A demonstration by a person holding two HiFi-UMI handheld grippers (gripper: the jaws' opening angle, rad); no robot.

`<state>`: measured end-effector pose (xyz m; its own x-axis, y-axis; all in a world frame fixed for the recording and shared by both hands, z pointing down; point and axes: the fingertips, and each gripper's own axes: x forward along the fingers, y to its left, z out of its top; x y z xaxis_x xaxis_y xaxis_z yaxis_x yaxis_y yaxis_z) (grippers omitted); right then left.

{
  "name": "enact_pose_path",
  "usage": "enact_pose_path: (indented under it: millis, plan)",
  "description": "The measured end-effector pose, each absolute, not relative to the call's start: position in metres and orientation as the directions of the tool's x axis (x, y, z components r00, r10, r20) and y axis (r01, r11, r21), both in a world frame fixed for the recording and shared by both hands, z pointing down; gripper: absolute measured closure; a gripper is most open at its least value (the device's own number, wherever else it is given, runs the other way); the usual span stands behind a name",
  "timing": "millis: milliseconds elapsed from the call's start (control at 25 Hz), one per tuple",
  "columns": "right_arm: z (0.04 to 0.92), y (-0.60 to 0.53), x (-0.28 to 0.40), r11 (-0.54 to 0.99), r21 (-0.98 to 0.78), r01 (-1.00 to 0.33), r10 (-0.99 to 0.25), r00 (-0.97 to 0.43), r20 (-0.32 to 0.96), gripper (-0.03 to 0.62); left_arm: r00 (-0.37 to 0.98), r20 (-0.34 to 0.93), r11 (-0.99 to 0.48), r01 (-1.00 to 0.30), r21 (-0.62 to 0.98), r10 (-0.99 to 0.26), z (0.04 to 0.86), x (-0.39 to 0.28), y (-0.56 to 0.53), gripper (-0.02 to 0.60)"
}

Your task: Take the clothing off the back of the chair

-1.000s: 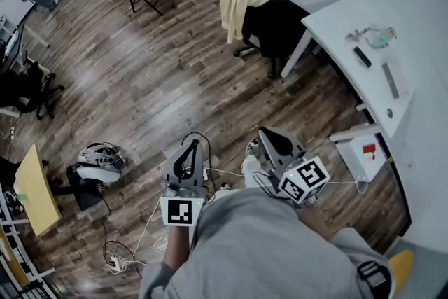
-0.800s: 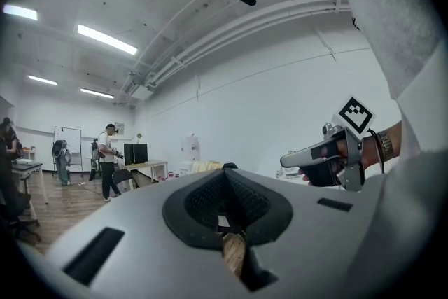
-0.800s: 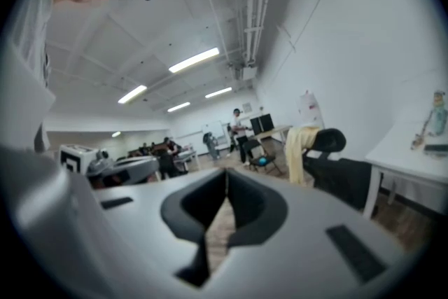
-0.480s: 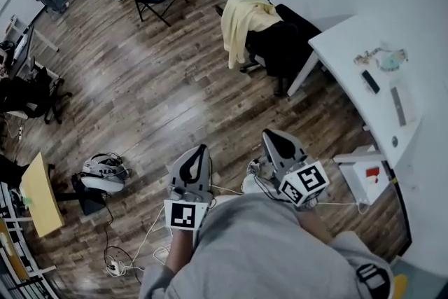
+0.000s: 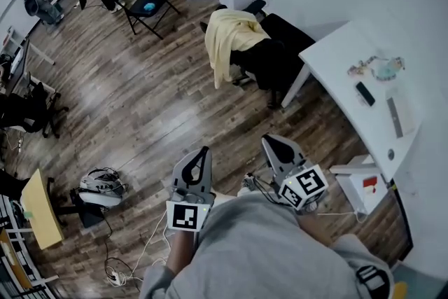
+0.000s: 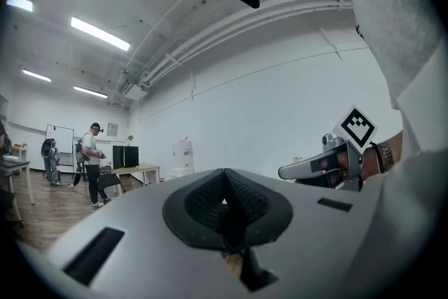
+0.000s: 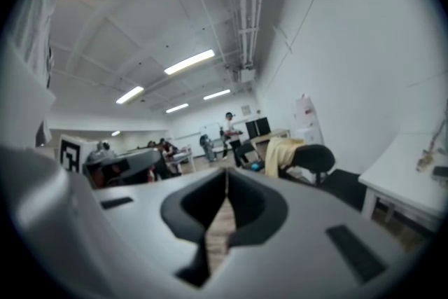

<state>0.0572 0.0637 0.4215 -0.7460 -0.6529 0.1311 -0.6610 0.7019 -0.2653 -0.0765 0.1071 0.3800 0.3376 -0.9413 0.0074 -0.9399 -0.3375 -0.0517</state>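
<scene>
Floor (image 5: 140, 94): chair (image 5: 274, 61) clothing (image 5: 227, 38) beyond L tool (image 5: 201, 152), R tool (image 5: 271, 141)

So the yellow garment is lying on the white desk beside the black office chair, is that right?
No. The yellow garment is draped over the back of the black office chair, not lying on the white desk beside it. The head view shows this.

Left gripper (image 5: 203, 150), right gripper (image 5: 267, 141) side by side, pointing forward, jaws together, empty.
</scene>
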Motion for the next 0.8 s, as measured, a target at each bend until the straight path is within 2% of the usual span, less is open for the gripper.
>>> enact_pose_path:
  millis: [800]
  plan:
    - [0.432,0.018,0.08,0.664,-0.287,-0.691,-0.673,-0.719,0.175,0.56,0.338,0.037,-0.339,-0.94,-0.029,-0.94,0.392,-0.065,0.051,0.549]
